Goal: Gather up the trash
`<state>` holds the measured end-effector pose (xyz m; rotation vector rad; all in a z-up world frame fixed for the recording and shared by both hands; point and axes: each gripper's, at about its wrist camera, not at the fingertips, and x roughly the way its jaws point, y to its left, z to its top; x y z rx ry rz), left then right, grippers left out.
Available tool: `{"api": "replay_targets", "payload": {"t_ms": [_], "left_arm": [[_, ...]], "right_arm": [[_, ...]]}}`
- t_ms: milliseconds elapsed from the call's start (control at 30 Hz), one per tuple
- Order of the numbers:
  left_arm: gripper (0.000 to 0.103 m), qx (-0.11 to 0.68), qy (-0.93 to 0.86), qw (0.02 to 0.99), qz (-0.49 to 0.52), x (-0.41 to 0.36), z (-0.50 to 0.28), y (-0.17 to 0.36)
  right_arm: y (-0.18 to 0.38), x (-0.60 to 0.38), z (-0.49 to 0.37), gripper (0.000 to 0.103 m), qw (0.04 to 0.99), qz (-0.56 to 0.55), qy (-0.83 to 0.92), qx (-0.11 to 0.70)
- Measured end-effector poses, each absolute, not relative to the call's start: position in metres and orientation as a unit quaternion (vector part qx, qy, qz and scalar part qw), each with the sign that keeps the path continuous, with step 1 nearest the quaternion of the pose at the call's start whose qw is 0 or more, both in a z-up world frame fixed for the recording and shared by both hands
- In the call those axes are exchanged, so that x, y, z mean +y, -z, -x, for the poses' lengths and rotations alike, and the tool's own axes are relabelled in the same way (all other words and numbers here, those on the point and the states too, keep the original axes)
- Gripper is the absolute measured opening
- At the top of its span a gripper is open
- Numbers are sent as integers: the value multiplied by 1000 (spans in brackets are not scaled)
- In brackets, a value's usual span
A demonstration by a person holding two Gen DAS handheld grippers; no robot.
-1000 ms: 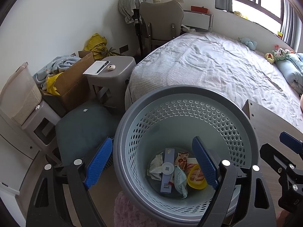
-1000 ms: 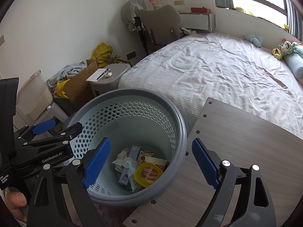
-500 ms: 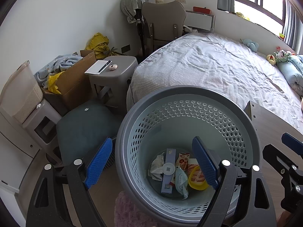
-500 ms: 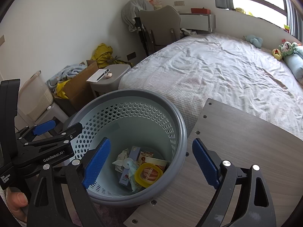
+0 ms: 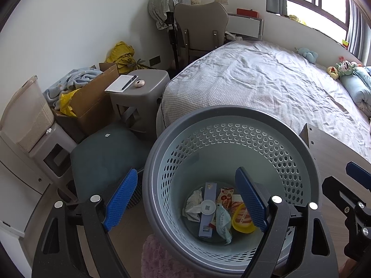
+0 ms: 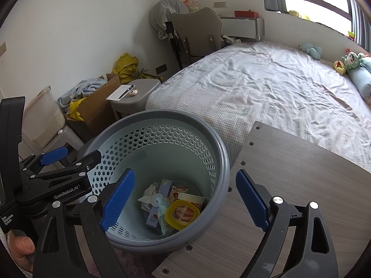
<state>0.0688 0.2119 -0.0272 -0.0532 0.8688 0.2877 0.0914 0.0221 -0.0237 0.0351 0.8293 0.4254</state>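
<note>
A round grey-rimmed perforated trash basket (image 5: 231, 118) stands on the floor beside a wooden table; it also shows in the right wrist view (image 6: 222, 153). Inside lie crumpled paper (image 5: 193, 205), a long blue box (image 5: 207, 210), snack wrappers (image 6: 178, 191) and a yellow-rimmed lid (image 6: 182, 214). My left gripper (image 5: 185, 201) is open and empty, hovering over the basket's left rim. My right gripper (image 6: 183, 199) is open and empty above the basket's right rim and the table edge. The left gripper also shows in the right wrist view (image 6: 67, 159).
A wooden table top (image 6: 289, 185) lies right of the basket. A bed (image 5: 266, 85) stretches behind. A grey stool (image 5: 139, 92), a cardboard box (image 5: 92, 99), a dark cushion (image 5: 102, 153), a chair (image 5: 199, 30) and a pink rug (image 5: 157, 257) stand around.
The left gripper has drifted slightly left and back, so the basket sits further right in its view. The right gripper has barely moved. Both stay open.
</note>
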Motion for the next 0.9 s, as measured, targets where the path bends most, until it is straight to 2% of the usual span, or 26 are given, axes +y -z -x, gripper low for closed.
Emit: {"api": "replay_targets", "payload": {"t_ms": [900], "left_arm": [[82,419,-139,897,23,207,-69,24]], "right_arm": [[24,23,-90,87,894,-17,-205,399]]}}
